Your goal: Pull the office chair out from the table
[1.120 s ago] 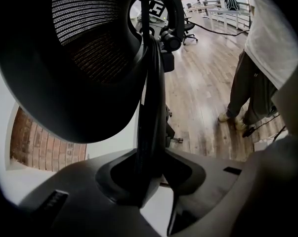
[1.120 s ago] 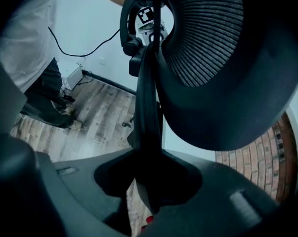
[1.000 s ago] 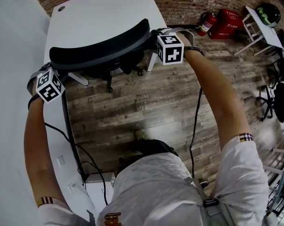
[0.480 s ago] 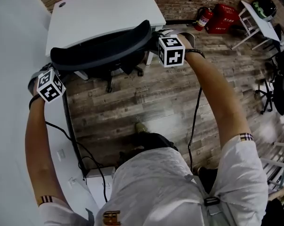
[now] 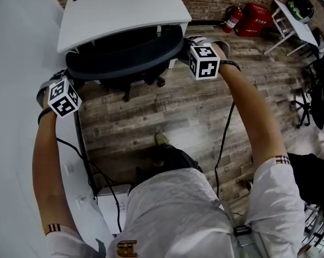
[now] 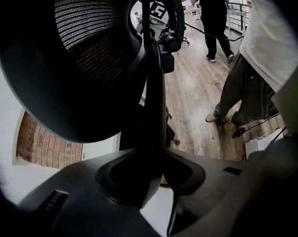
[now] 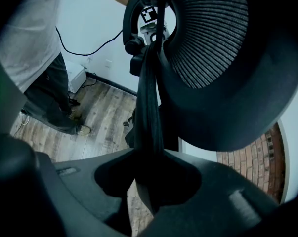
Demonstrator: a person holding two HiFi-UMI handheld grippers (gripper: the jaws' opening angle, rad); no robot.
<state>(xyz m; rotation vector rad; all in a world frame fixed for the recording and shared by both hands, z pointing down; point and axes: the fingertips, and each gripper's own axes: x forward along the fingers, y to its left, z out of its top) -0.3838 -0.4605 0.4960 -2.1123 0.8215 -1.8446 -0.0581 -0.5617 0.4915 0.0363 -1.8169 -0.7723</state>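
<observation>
The black mesh office chair [image 5: 124, 55] stands at the front edge of the white table [image 5: 124, 7], its curved backrest toward me. My left gripper [image 5: 60, 75] is shut on the left end of the backrest's top rim. My right gripper [image 5: 184, 41] is shut on the right end. The left gripper view shows the left gripper [image 6: 153, 177] with the thin rim clamped between its jaws, beside the mesh [image 6: 84, 58]. The right gripper [image 7: 149, 181] in its own view pinches the rim in the same way, the mesh [image 7: 213, 48] to its right. The seat and base are mostly hidden.
A white wall runs along the left, with black cables and a white box [image 5: 110, 211] on the wooden floor. A fire extinguisher [image 5: 232, 19] and red case [image 5: 256, 21] stand by the brick wall. A small white table [image 5: 299, 28] and dark chairs [image 5: 317, 101] sit right. Another person [image 6: 215, 19] stands behind.
Both grippers and the chair's backrest have come back from the table toward me. The backrest no longer overlaps the tabletop and now sits at its front edge. Both grips are unchanged.
</observation>
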